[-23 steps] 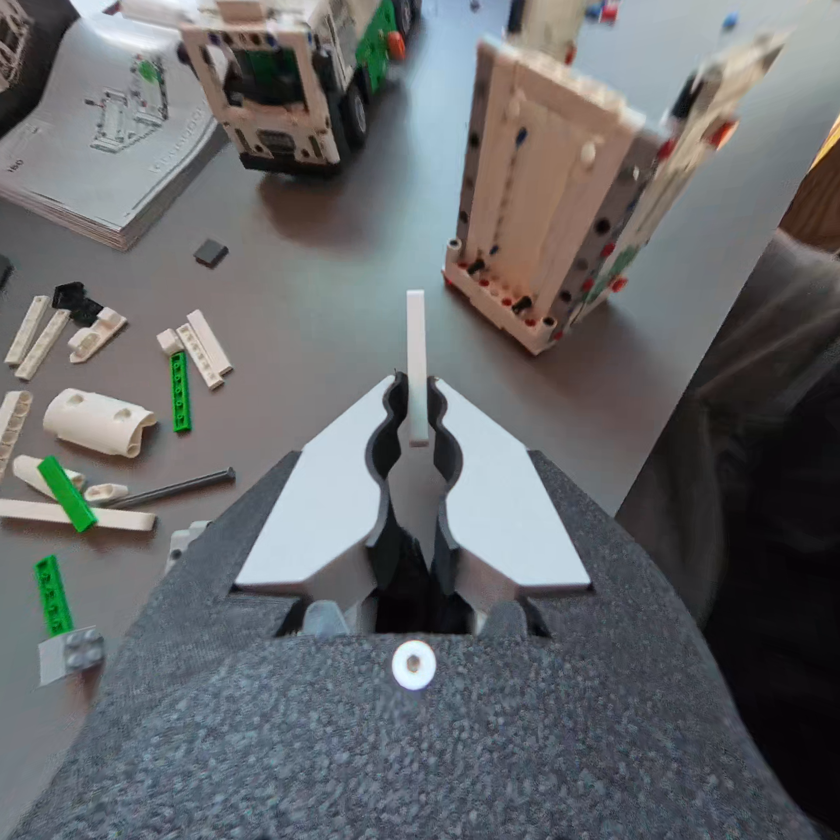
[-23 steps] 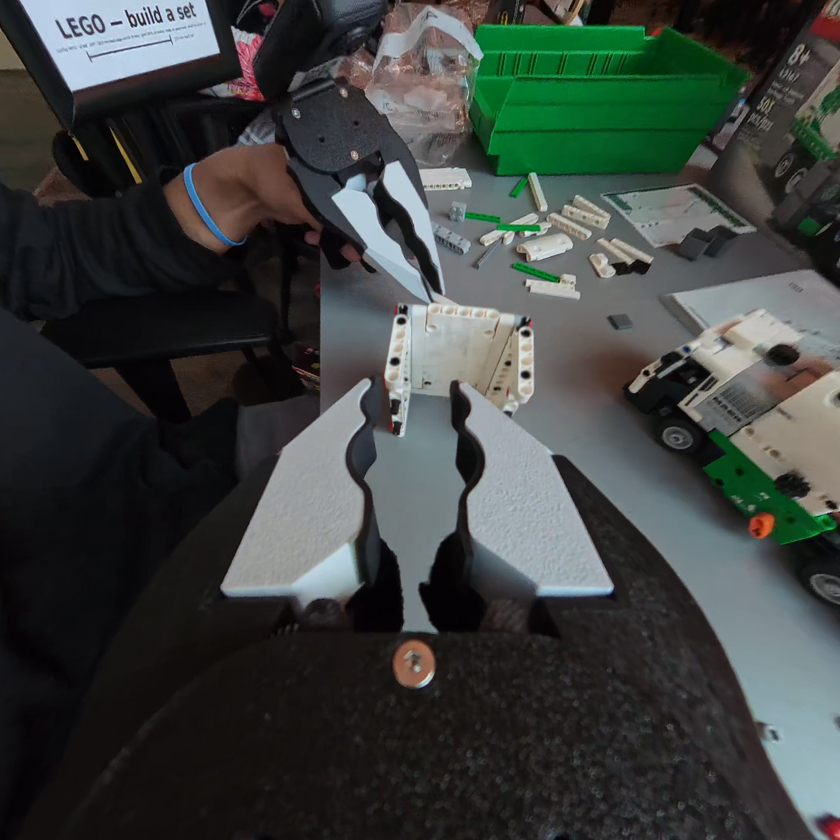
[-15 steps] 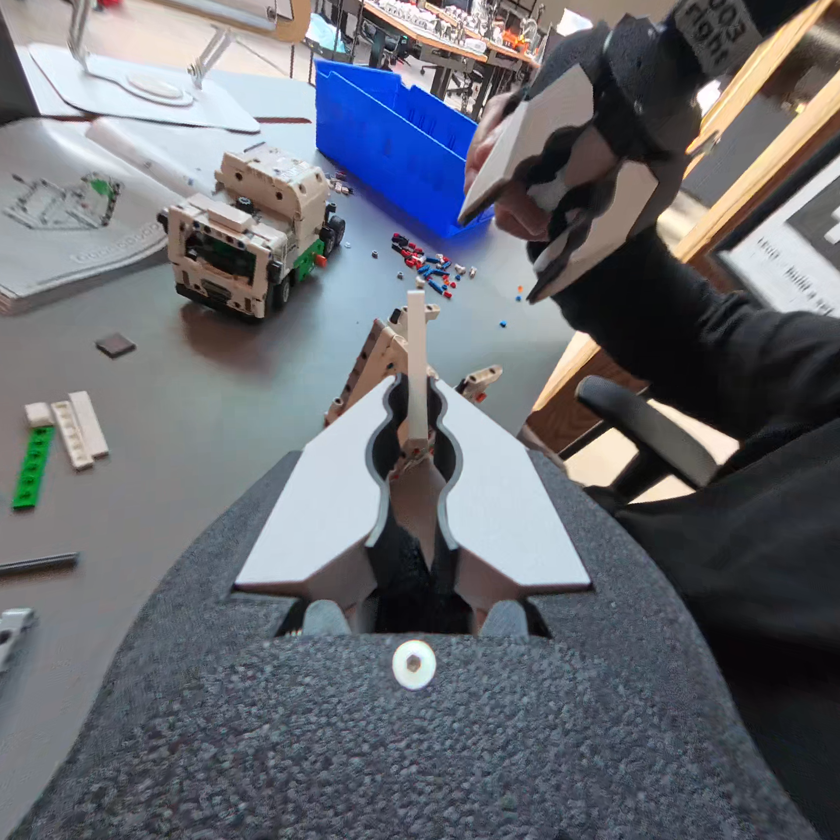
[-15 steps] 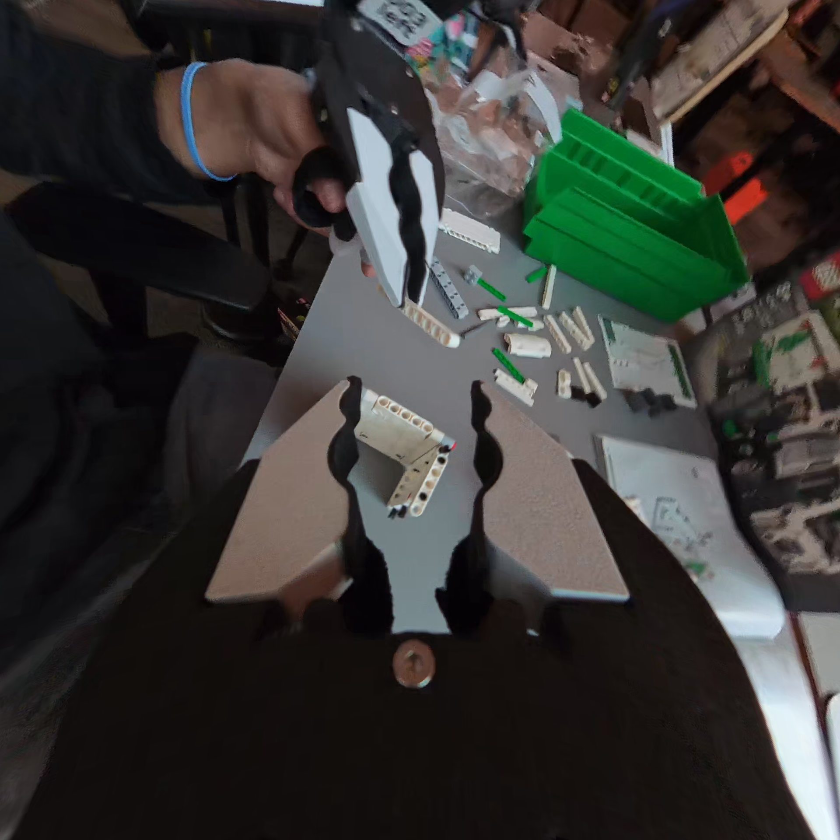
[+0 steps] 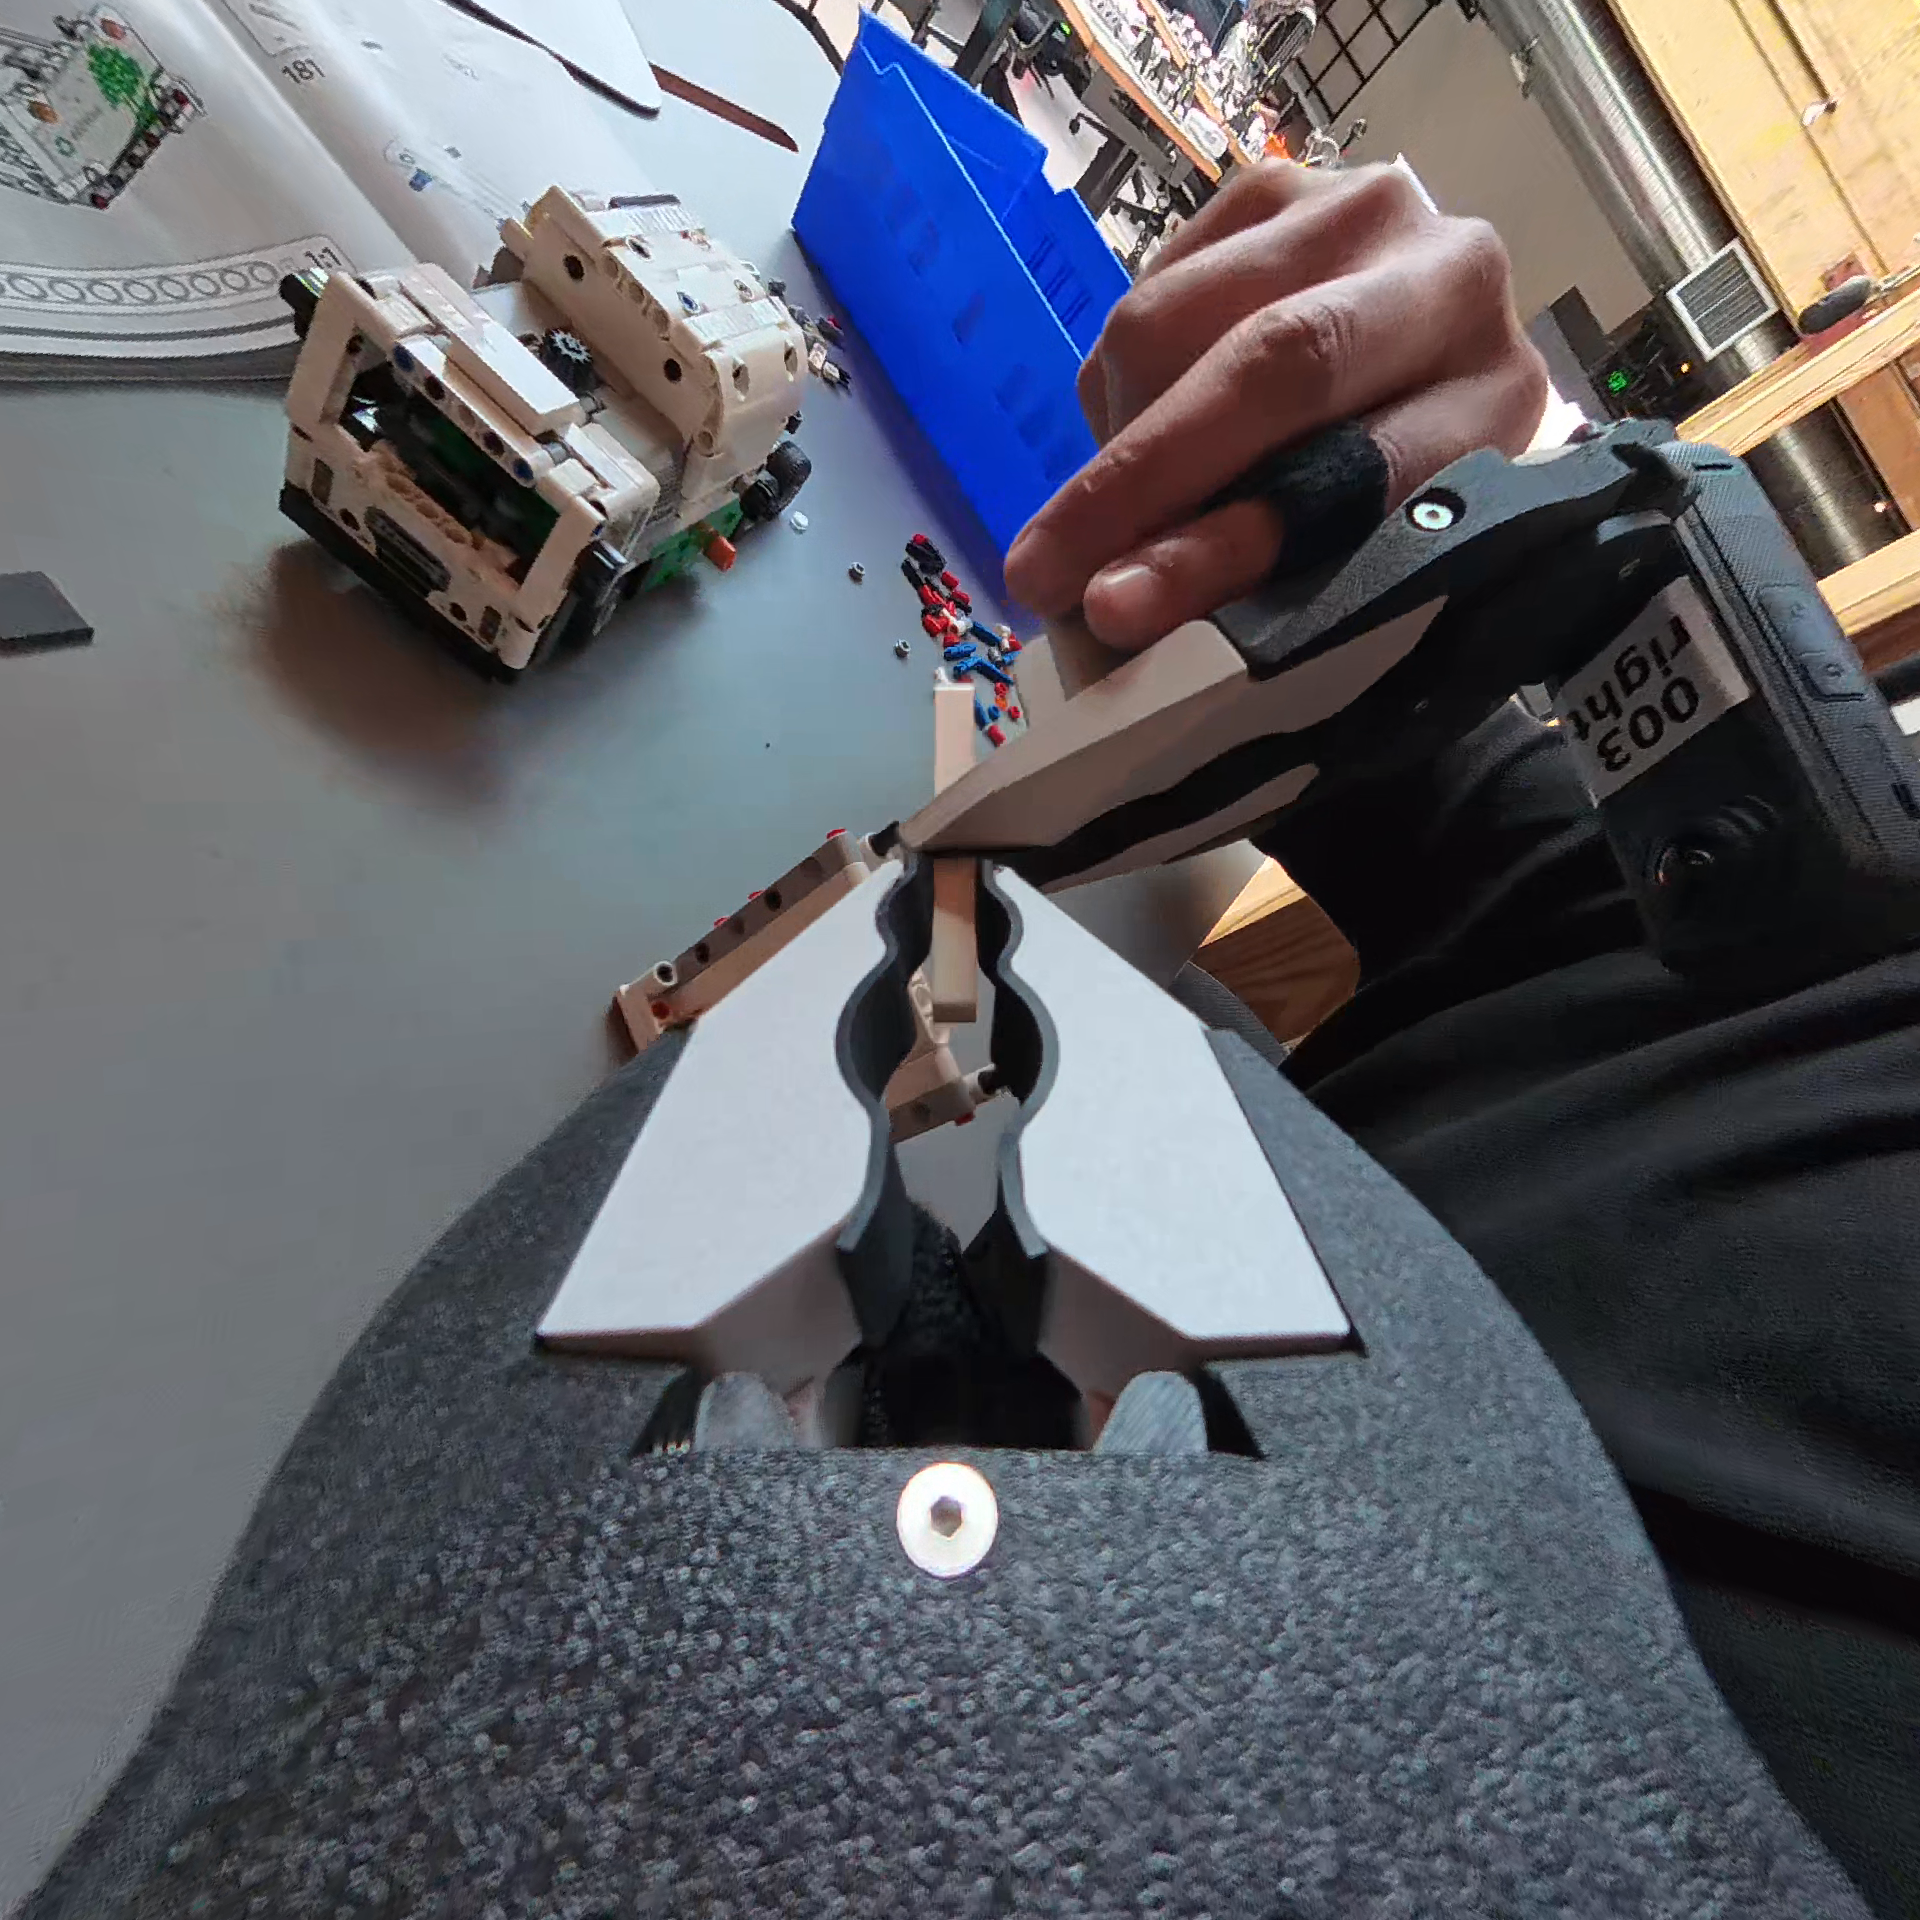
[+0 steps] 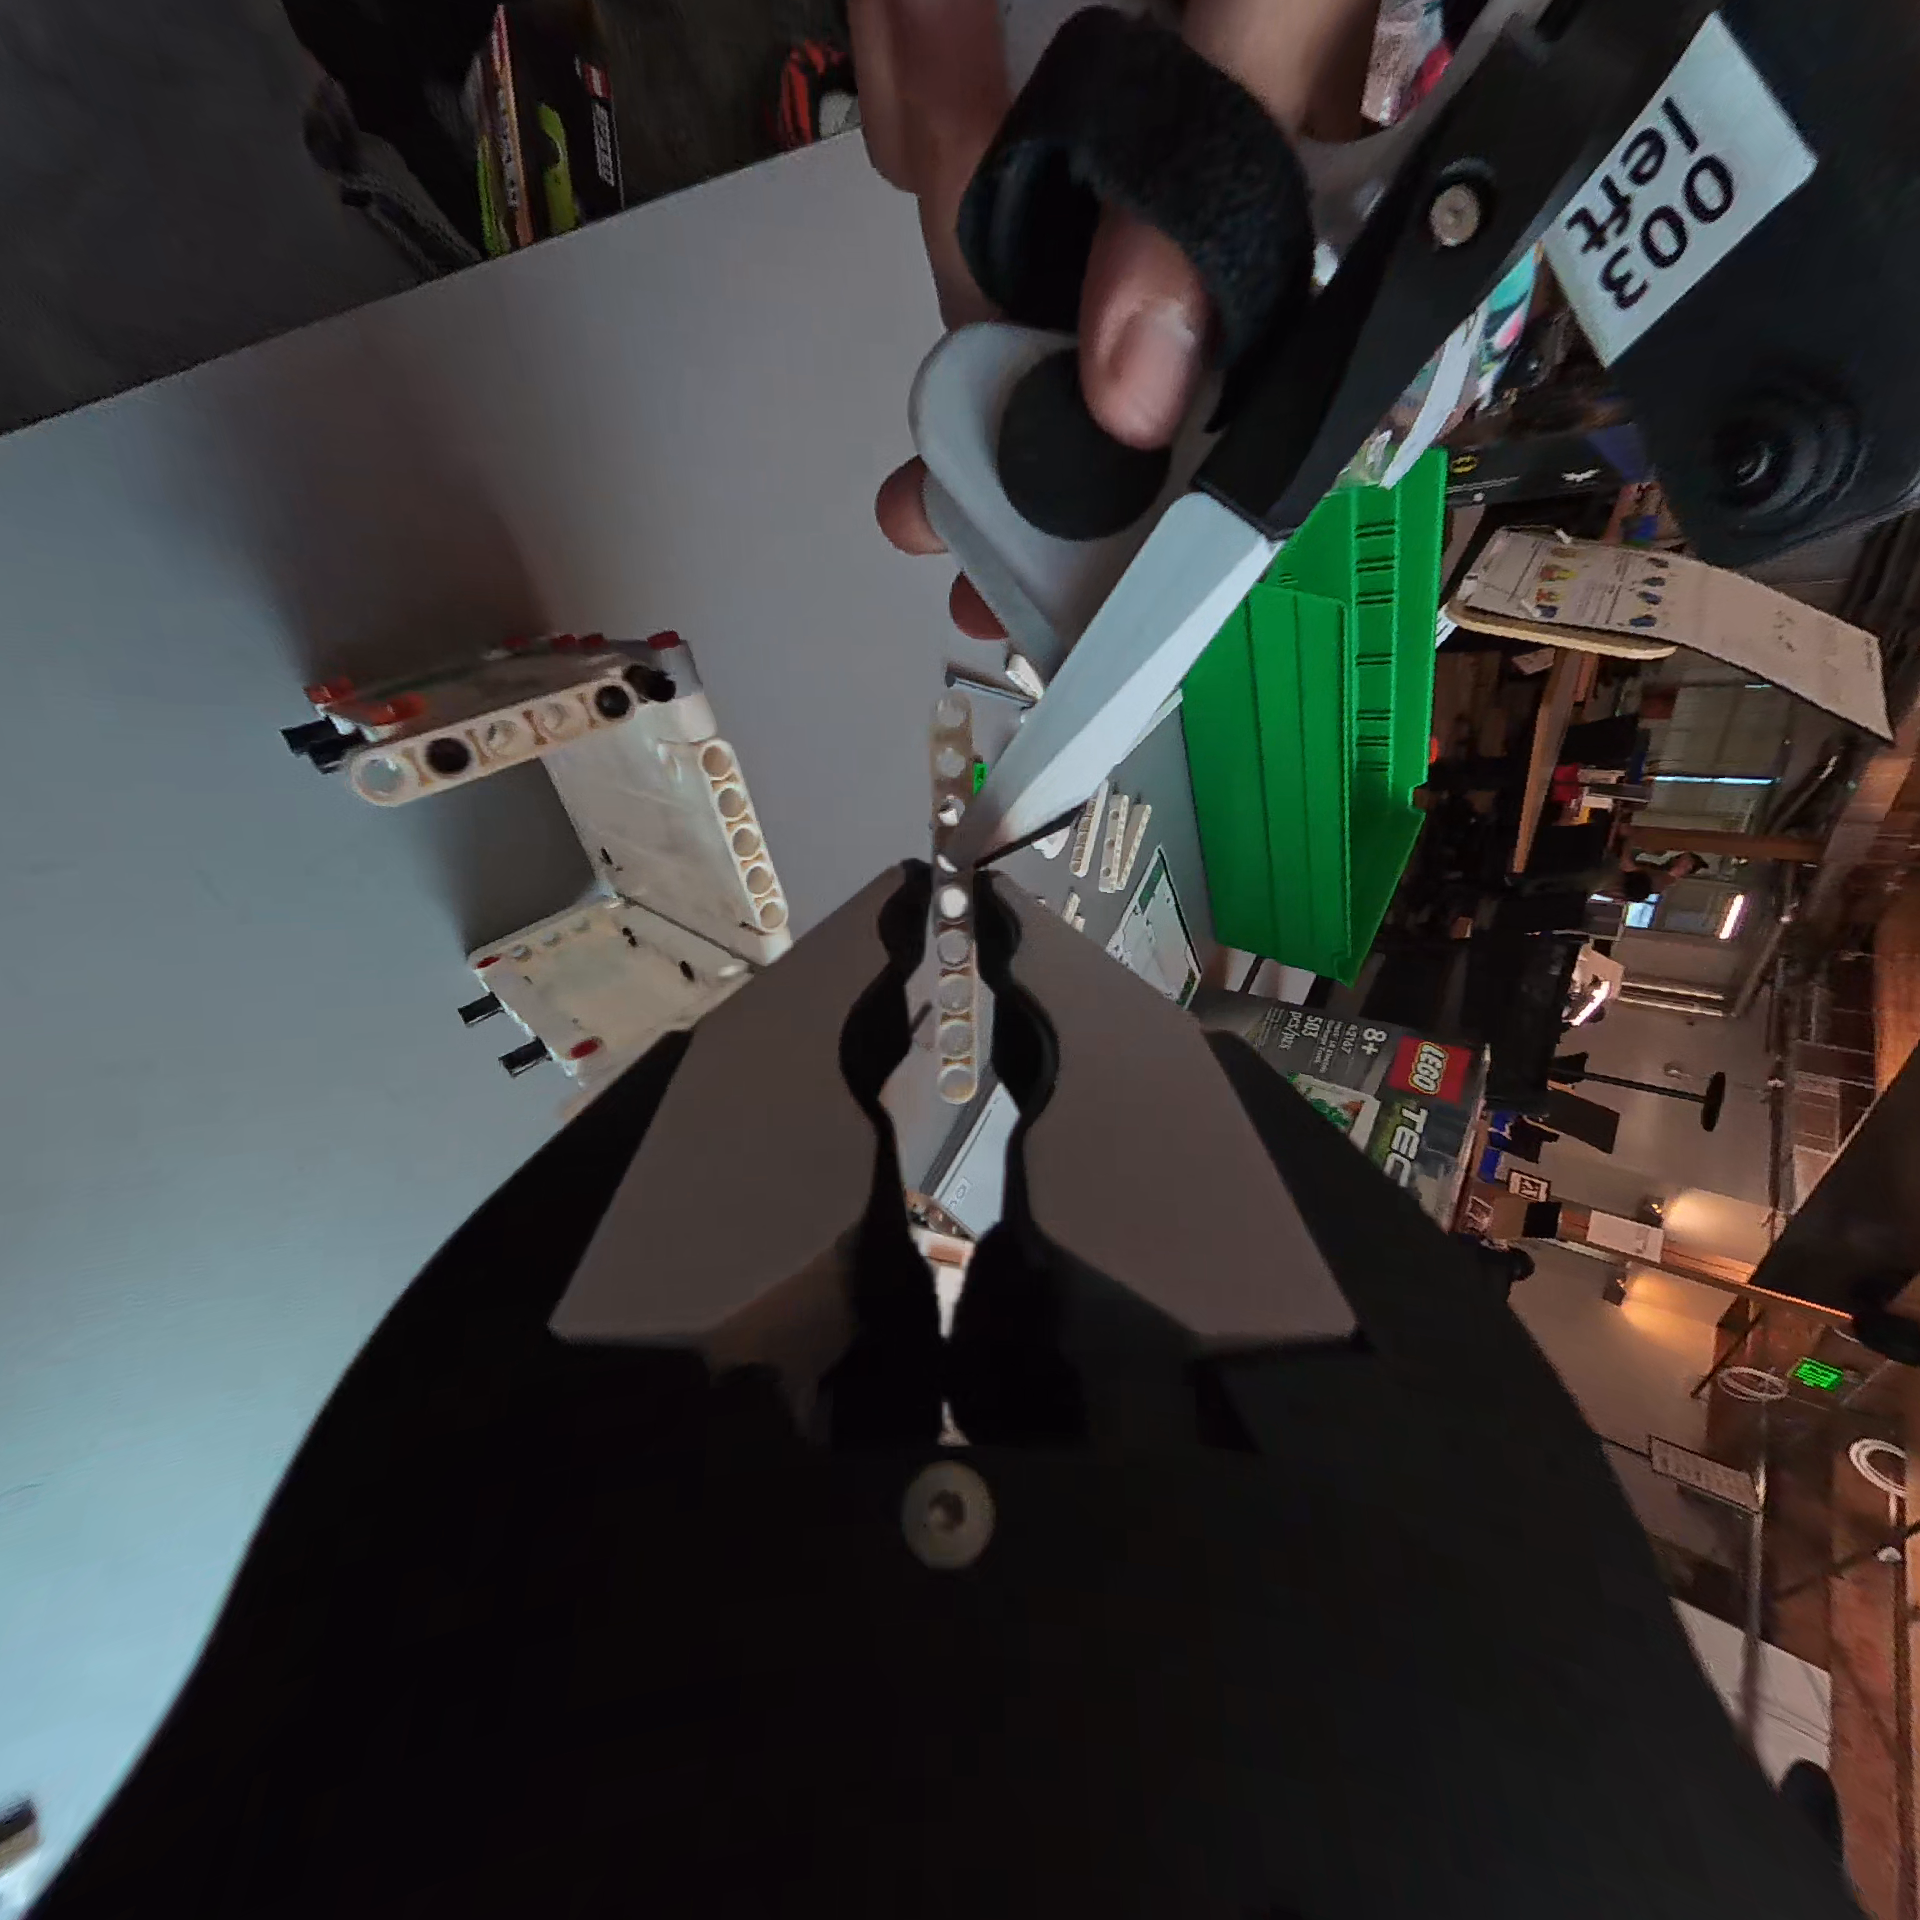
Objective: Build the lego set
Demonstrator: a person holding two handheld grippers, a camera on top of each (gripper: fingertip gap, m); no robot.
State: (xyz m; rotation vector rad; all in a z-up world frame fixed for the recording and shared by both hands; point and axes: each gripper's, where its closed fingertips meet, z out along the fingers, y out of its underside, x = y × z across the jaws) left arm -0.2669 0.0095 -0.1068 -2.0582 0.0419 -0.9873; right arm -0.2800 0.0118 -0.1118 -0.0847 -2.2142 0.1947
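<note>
A white beam with holes (image 5: pixel 954 956) is held in the air between both grippers. My left gripper (image 5: pixel 951 878) is shut on it. My right gripper (image 5: pixel 914 842) comes in from the right and meets the beam at the same spot. In the right wrist view my right gripper (image 6: pixel 948 883) is shut on the beam (image 6: pixel 951 997), and the left gripper's (image 6: pixel 982 836) tip pinches it just beyond. The white box-shaped assembly (image 6: pixel 665 831) lies on the table below, partly hidden behind my left fingers in the left wrist view (image 5: pixel 748 935).
A white and green truck model (image 5: pixel 520 416) stands at the far left, with an open instruction booklet (image 5: pixel 208 156) behind it. A blue bin (image 5: pixel 956 312) and small red and blue pins (image 5: pixel 956 623) lie beyond. A green bin (image 6: pixel 1320 748), loose white beams and a set box (image 6: pixel 1371 1101) are on the other side. The tips of both grippers are at nearly the same place.
My right gripper was open over the assembly; it has swung up to the beam and shut on it. My left gripper lifted the beam away from the assembly toward it.
</note>
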